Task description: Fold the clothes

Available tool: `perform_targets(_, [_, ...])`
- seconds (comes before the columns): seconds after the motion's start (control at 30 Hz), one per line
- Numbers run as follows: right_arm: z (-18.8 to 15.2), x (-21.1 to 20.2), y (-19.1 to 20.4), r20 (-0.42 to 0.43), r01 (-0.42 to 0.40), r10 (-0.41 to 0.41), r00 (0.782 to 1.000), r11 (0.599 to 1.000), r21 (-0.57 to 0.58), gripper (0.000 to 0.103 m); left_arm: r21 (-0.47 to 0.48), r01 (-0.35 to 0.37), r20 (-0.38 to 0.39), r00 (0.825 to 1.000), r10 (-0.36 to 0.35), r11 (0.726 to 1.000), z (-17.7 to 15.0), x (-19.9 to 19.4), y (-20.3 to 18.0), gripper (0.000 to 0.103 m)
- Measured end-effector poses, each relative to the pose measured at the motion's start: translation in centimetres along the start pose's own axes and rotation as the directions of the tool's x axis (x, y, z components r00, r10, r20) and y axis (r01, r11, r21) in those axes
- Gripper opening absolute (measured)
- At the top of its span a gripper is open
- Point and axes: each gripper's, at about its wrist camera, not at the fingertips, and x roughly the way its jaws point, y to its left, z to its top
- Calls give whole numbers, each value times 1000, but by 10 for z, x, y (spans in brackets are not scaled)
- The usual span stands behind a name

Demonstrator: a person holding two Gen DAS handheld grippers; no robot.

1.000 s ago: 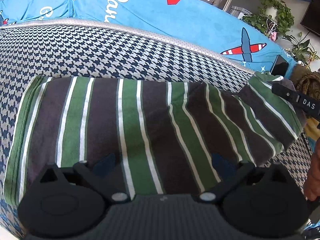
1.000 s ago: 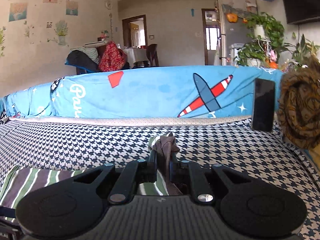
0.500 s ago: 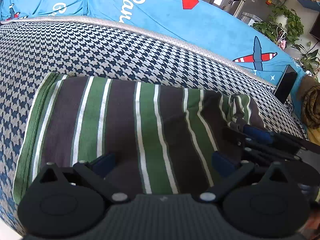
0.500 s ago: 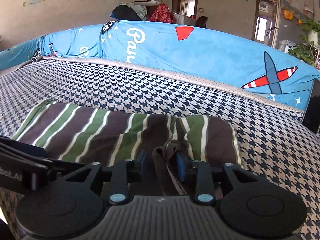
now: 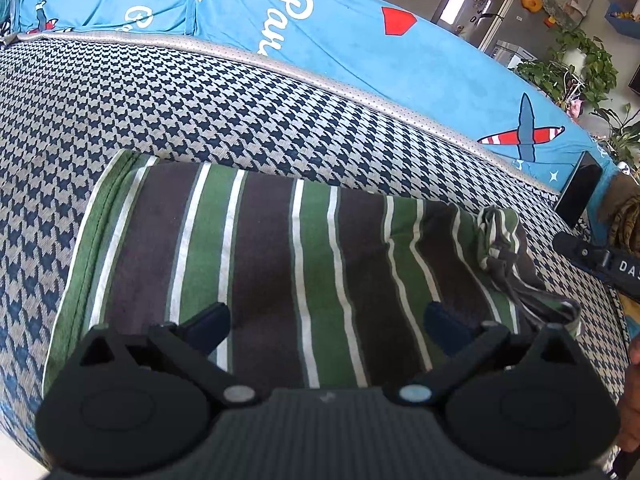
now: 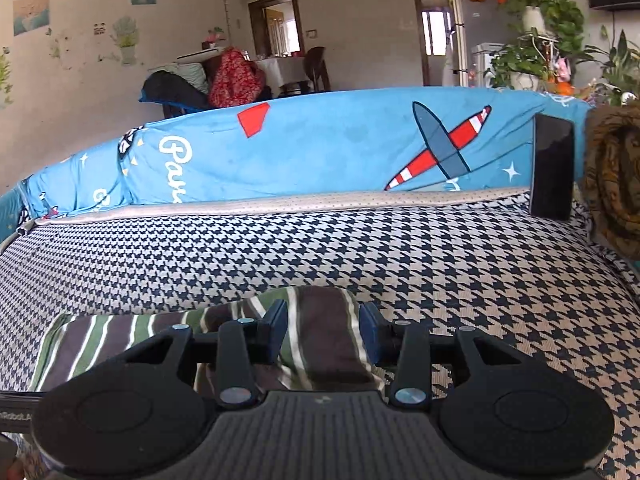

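A green, brown and white striped garment (image 5: 280, 272) lies folded flat on the houndstooth sofa seat (image 5: 120, 100). Its sleeve end (image 5: 500, 236) rests bunched on the garment's right side. My left gripper (image 5: 326, 316) hovers wide open over the near edge, holding nothing. In the left wrist view, the right gripper's tip (image 5: 592, 260) pokes in at the right edge, apart from the cloth. My right gripper (image 6: 323, 318) has its jaws opening. The garment's right end (image 6: 328, 344) shows between and below the fingers, but the pads do not press on it.
A blue printed cover (image 5: 360, 52) drapes the sofa back. A dark phone (image 6: 552, 168) leans against it at the right, beside a brown and yellow cloth heap (image 6: 616, 184). Bare houndstooth seat (image 6: 480, 280) stretches right of the garment.
The right gripper carried the pinched sleeve leftward onto the garment, let it go and drew back to the right. The sleeve now lies bunched on the fold. The left gripper stayed open.
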Motion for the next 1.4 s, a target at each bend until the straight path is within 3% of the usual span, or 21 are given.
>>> perform_targets(0.17, [-6,7,-3,-79,84,-86,993,996,-23,39,-13,3,-14,1000,-4,1000,-1,1,2,103])
perform_targets(0.4, [-7,-8,-35,-94,112,-100,991,986,124,39,-12,18,-16,1000,-18,1000,-1,1,-1,103])
perform_targets(0.53, [-15,-16,-27,-99,119,-111,989,989,85,39,-6,19,-13,1000,-19,1000,-1,0,-1,103])
perform_targets(0.7, [-42,-22,10,-131,63,-64,989,998,-11,39,-19,11,-15,1000,-12,1000,0,0,4,103])
perform_targets(0.83, [-61,-12,26,-147,90,-105,984,991,-104,41,-23,10,-29,1000,-11,1000,-2,3,7,103])
perform_targets(1.13, [-67,-10,23,-123,107,-119,985,989,-104,42,-15,22,1,1000,-22,1000,-10,-3,11,103])
perform_targets(1.23, [-64,-28,24,-47,136,-139,989,989,-52,42,-22,33,16,999,-33,999,-14,-12,15,103])
perform_targets(1.4, [-63,-42,38,43,128,-126,991,991,-47,42,17,-22,69,997,21,1000,-20,-28,20,103])
